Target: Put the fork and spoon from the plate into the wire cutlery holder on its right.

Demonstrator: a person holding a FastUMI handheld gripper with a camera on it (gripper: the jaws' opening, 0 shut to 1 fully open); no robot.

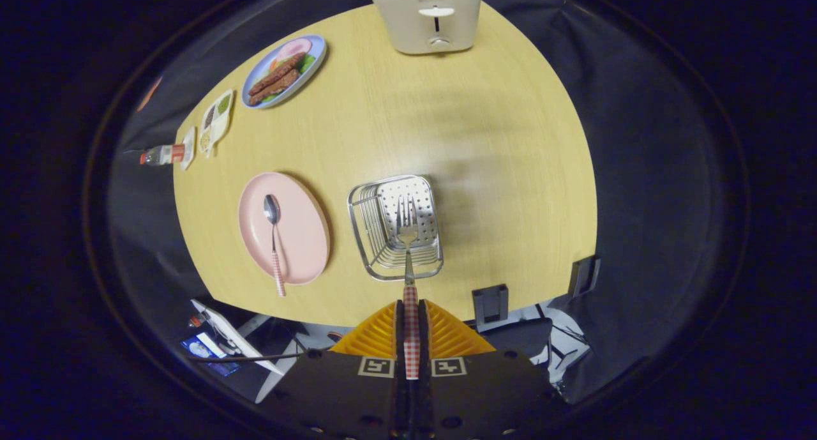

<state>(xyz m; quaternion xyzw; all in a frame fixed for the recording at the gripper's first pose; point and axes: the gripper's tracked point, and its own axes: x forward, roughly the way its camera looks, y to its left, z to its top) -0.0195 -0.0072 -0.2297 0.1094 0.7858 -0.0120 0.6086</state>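
The gripper (412, 312) fingers clamp the checked-handled metal fork (408, 235) – tines over the wire cutlery holder (383, 200); its handle partly hidden; the matching spoon (274, 235) lies on the left pink plate (306, 229)

A pale wooden bench (498, 172) carries a cream plastic toaster (425, 15) at its far edge. Well to one side of the toaster sits a blue oval plate of sausages and ham (284, 71), with a small white divided condiment dish (214, 121) just beside it.
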